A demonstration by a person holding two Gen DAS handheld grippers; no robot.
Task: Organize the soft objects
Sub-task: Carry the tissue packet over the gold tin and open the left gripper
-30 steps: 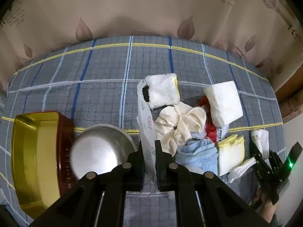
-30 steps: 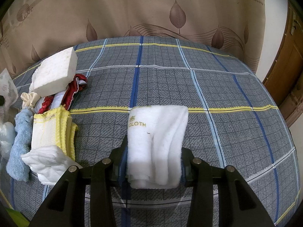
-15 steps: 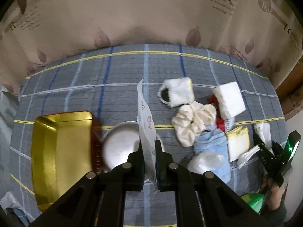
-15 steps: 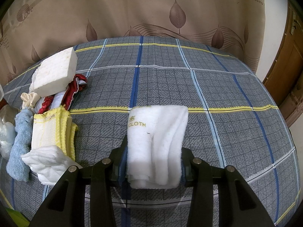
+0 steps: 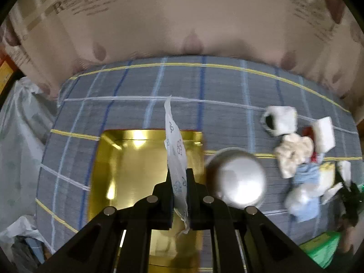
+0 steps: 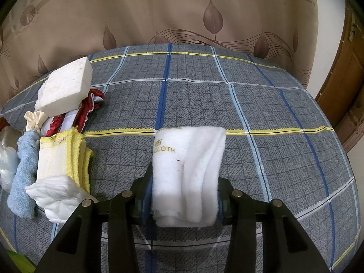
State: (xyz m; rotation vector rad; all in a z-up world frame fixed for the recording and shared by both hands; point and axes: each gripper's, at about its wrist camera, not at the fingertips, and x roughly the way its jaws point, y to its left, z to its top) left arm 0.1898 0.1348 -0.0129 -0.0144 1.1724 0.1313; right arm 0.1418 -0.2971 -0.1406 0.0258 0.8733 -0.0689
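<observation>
Left wrist view: my left gripper [image 5: 179,193] pinches a thin floral sheet [image 5: 176,159] edge-on above the gold tray [image 5: 127,166]; it may flutter out on release. My right gripper [image 6: 184,195] clamps the folded white cloth [image 6: 188,170] against the table.

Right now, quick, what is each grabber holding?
Left gripper: closed on a thin flowered sheet, above the gold tray.
Right gripper: closed on a folded white cloth.
</observation>
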